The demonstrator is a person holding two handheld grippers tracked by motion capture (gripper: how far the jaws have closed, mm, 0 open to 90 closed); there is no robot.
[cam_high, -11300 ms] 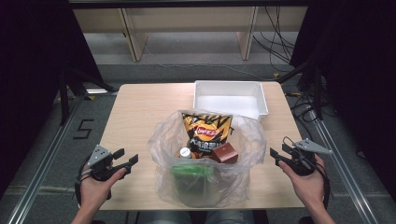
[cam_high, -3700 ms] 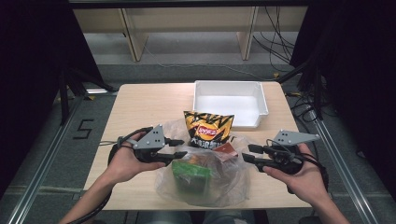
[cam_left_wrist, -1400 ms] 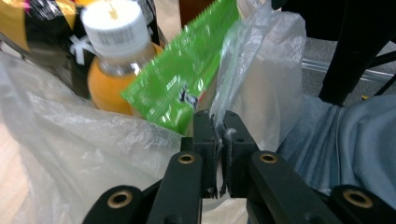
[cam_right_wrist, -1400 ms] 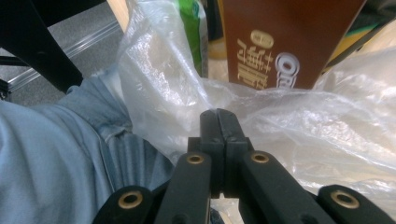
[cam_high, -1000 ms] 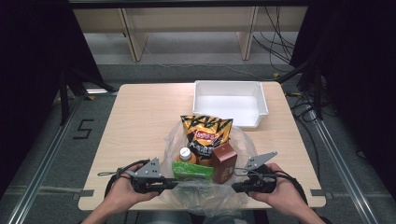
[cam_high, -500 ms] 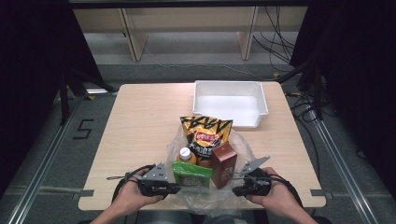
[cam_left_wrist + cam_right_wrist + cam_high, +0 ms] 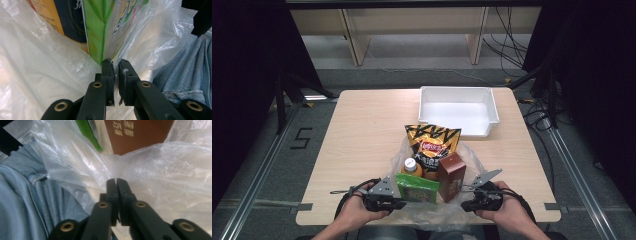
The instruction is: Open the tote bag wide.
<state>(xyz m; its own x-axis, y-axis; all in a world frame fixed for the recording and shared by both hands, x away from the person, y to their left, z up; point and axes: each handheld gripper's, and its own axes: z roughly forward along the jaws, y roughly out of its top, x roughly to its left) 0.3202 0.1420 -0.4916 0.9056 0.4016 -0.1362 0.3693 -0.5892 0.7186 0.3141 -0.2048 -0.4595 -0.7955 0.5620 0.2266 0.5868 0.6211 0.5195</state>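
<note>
The bag (image 7: 432, 210) sits at the table's 6 o'clock edge, pulled down around the snacks, and your left gripper (image 7: 116, 65) and right gripper (image 7: 116, 182) each pinch its film, so peel evenly and keep the carton (image 7: 451, 175) upright.

On the floor to my left of the counter (image 7: 362, 150) I read a black "5" floor mark (image 7: 301, 138). The black-and-gold chip bag (image 7: 432, 142) carries a red logo patch, too small for me to read. The brown carton (image 7: 140, 135) shows pale Chinese characters along its upper edge, cut off. The green packet (image 7: 120, 22) bears yellow lettering outlined in green that I cannot make out. The dark label on the orange bottle (image 7: 67, 17) shows a pale stroke of print, unreadable
</note>
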